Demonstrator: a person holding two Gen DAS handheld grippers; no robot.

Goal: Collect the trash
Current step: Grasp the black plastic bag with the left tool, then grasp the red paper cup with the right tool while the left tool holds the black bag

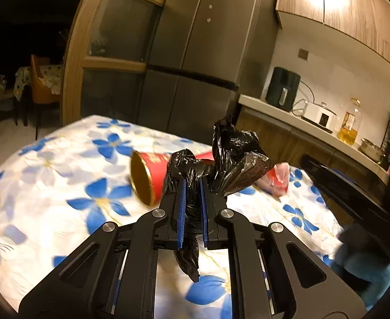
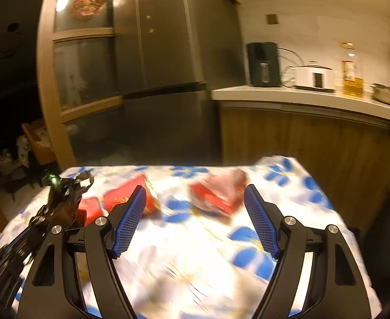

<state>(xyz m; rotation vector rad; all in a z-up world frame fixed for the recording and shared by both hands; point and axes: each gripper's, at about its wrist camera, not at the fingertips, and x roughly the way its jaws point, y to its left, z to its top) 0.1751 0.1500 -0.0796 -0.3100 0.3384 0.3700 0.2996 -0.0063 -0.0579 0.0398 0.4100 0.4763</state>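
A big grey fridge (image 1: 195, 53) with smooth, shiny doors stands at the back. Beside it runs a long kitchen counter (image 2: 301, 97) with a pale flat top and wood below. On it sit a dark boxy machine (image 2: 262, 63), a white cooker (image 2: 313, 75) and a clear bottle of yellow oil (image 1: 350, 122).

In front is the desk (image 1: 48, 186). A soft white cloth with blue flowers covers it.

The left claw (image 1: 192, 186) is squeezed tight on a black trash bag (image 1: 229, 159). The bag is thin, shiny plastic, all crinkled. It puffs up above the blue ribbed pads, and a twisted end hangs below them.

Just behind the bag, a red paper cup (image 1: 147, 175) lies on its side on the cloth. It is round, with a gold inside. Near it lies another red cup (image 1: 277, 178), squashed flat, with clear plastic on it.

The right claw (image 2: 195, 204) is wide open and holds nothing. Its blue pads (image 2: 129, 220) are bumpy like a net. It hangs over the cloth, with the squashed cup showing blurry between its fingers.
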